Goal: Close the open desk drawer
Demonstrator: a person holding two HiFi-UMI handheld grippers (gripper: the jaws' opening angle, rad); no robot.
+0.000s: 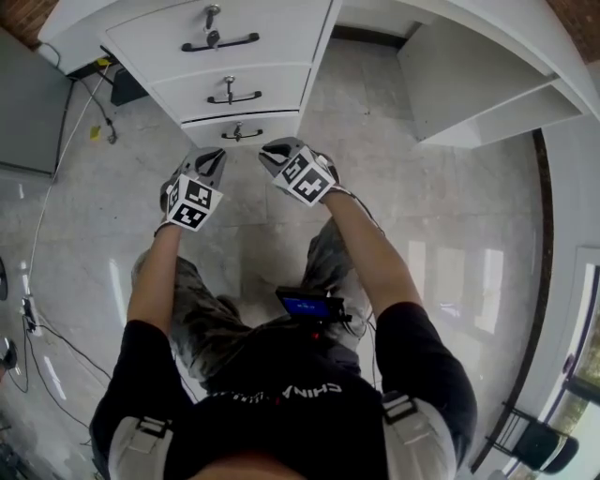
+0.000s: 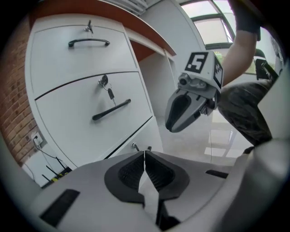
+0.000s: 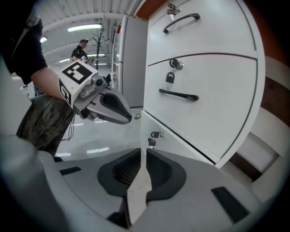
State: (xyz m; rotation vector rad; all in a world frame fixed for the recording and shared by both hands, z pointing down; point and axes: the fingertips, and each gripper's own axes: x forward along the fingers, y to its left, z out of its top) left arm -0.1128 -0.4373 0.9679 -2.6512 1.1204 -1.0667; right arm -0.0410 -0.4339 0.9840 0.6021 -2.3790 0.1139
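A white desk pedestal holds three stacked drawers with black handles. The top drawer (image 1: 272, 28) and middle drawer (image 1: 187, 89) sit above the bottom drawer (image 1: 272, 127). The bottom drawer's front (image 2: 141, 135) (image 3: 174, 141) looks about level with the fronts above; I cannot tell whether it stands out. My left gripper (image 1: 212, 156) (image 2: 144, 155) is shut and empty, just in front of the bottom drawer's left part. My right gripper (image 1: 275, 148) (image 3: 141, 153) is shut and empty, by that drawer's right part. Each gripper shows in the other's view: the right gripper (image 2: 186, 108) and the left gripper (image 3: 108, 107).
A grey panel (image 1: 28, 103) stands at the left, with cables (image 1: 94, 108) on the tiled floor beside the pedestal. The desk's white knee-space wall (image 1: 469, 80) lies to the right. A black chair base (image 1: 539, 441) is at bottom right. A person (image 3: 81, 49) stands far off.
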